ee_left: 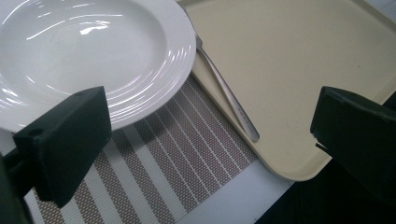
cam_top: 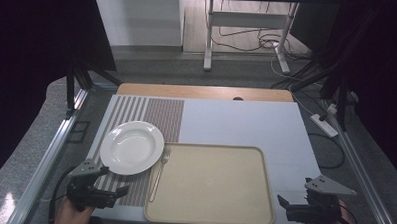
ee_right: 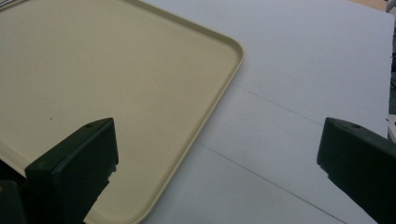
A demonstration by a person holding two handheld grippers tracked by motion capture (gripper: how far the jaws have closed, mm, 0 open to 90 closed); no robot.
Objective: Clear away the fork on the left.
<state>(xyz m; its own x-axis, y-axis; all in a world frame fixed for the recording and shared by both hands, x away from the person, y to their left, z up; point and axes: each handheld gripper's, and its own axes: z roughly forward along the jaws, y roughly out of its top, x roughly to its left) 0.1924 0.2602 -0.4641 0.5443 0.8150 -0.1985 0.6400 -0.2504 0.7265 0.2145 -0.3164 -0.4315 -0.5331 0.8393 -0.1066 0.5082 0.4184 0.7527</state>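
Observation:
A white plate [cam_top: 131, 147] rests on a striped placemat [cam_top: 154, 113] at the left of the table. Just right of it, a metal fork [cam_top: 159, 174] lies along the left rim of an empty beige tray [cam_top: 211, 185]. My left gripper [cam_top: 114, 183] hovers open at the near left, over the placemat's front edge. Between its jaws I see the plate [ee_left: 84, 51], fork [ee_left: 226, 93], tray [ee_left: 299, 60] and placemat [ee_left: 163, 158]. My right gripper [cam_top: 294, 194] is open off the tray's near right corner, with the tray [ee_right: 102, 79] beyond it and nothing held.
The white tabletop [cam_top: 246, 123] stretches behind and right of the tray, with a wooden strip [cam_top: 202, 92] at its far edge. Metal frame rails [cam_top: 50, 152] flank the table. Cables and a power strip [cam_top: 325, 125] lie on the floor at the right.

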